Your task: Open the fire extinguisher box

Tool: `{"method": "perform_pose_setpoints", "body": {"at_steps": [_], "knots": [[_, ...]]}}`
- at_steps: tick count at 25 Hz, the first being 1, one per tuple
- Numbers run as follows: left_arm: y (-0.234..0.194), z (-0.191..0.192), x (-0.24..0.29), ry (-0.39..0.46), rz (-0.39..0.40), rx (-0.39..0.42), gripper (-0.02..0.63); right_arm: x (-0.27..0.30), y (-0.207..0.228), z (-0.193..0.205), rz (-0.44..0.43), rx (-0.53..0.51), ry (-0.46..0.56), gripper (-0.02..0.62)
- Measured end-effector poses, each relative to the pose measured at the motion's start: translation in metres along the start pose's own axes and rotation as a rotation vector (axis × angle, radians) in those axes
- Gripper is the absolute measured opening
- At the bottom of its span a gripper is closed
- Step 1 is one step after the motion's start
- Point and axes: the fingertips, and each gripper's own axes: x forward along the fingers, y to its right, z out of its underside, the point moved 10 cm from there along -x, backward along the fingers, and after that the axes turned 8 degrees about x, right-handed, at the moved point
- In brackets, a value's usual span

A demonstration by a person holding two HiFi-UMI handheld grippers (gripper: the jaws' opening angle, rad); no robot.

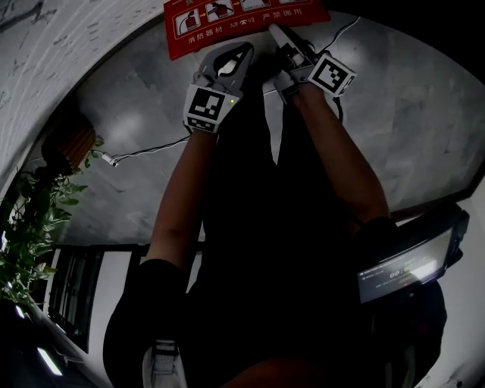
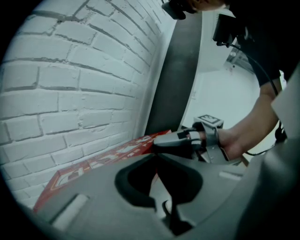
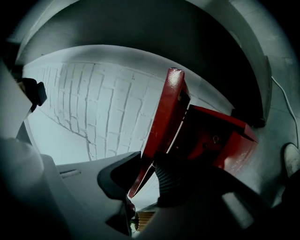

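The red fire extinguisher box has a lid [image 1: 227,23] printed with white instruction pictures, lying at the top of the head view. In the right gripper view the lid [image 3: 166,117] stands raised on edge, and the open red box body [image 3: 220,140] shows behind it. My right gripper [image 1: 276,30] [image 3: 147,176] is shut on the lid's edge, with the red panel running between its jaws. My left gripper [image 1: 247,48] [image 2: 161,187] hovers just left of it over the lid [image 2: 108,157], with its tips together and nothing held. The left gripper view shows the right gripper [image 2: 187,140] on the lid's far edge.
A white brick wall [image 2: 70,84] rises right behind the box. A dark pillar [image 2: 180,70] stands beside it. A potted plant [image 1: 30,220] is at the left, and a white cable [image 1: 144,149] trails over the grey tiled floor. A lit screen [image 1: 402,265] hangs at the person's right side.
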Motion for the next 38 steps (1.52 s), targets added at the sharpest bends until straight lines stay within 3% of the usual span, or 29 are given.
{"method": "perform_pose_setpoints", "body": {"at_steps": [6,14,27,32,38], "knots": [[-0.01,-0.003,-0.003,0.017,-0.005,0.023,0.009,0.026,-0.03,-0.023,-0.086,-0.123,0.029,0.083],[-0.02,0.008,-0.021,0.002,-0.027,-0.003,0.009,0.063,-0.053,-0.047,-0.161,-0.15,0.075,0.064],[-0.036,-0.006,-0.029,0.019,-0.042,-0.004,0.009,0.112,-0.07,-0.082,-0.186,-0.179,0.099,0.058],[-0.044,-0.002,-0.032,0.009,-0.065,-0.017,0.006,0.126,-0.062,-0.091,-0.114,-0.162,0.078,0.057],[-0.049,-0.007,-0.035,0.015,-0.081,-0.02,0.006,0.138,-0.063,-0.1,-0.109,-0.172,0.064,0.055]]}}
